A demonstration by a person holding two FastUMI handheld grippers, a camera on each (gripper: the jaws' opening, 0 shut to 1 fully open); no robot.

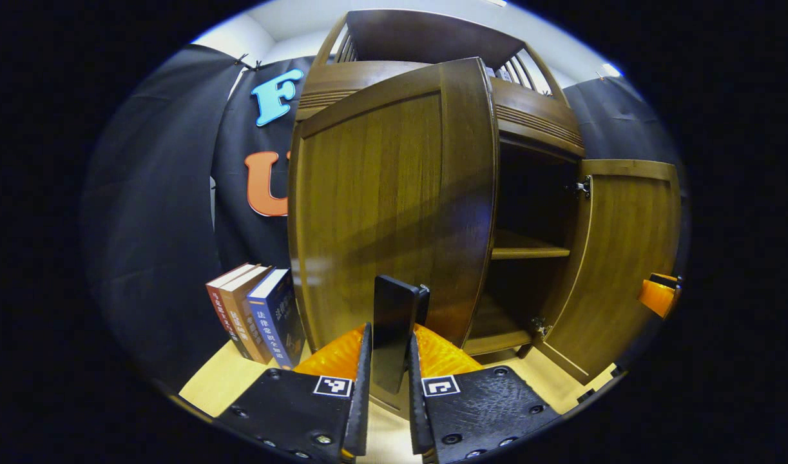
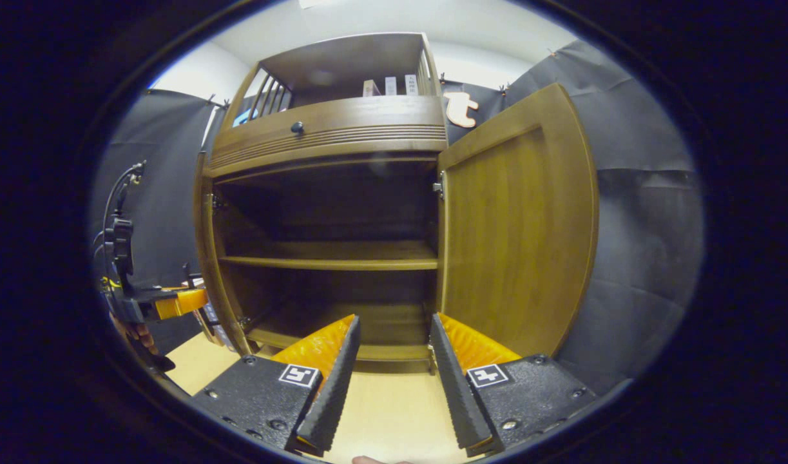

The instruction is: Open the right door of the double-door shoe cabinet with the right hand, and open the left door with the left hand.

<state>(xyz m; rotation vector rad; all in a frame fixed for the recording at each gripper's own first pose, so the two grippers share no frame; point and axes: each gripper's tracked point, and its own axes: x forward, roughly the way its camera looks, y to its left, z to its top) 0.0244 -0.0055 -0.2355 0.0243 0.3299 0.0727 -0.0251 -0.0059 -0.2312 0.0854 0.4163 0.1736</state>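
Doors of the shoe cabinet both swung open

Left gripper view: left gripper [image 1: 389, 361] sits low in front of the shoe cabinet [image 1: 535, 122], its two fingers closed on the dark upright handle [image 1: 394, 322] of the left door [image 1: 381, 206]. That door stands swung out toward the camera. Past its edge the dark interior shows, with a shelf [image 1: 529, 248] across it. The right door [image 1: 625, 258] hangs open at the far side, and a part of the right gripper [image 1: 658, 293] shows at its outer edge. Three books [image 1: 258, 312] stand upright on the pale table [image 1: 220, 380], just beside the cabinet.

Right gripper view: right gripper [image 2: 394, 370] faces the open cabinet [image 2: 329, 135] with its jaws spread apart and nothing between them. The right door [image 2: 516, 225] stands open to the right of the shelf [image 2: 329, 261]. The left gripper [image 2: 149, 303], with a hand [image 2: 136, 335] holding it, is at the far left.
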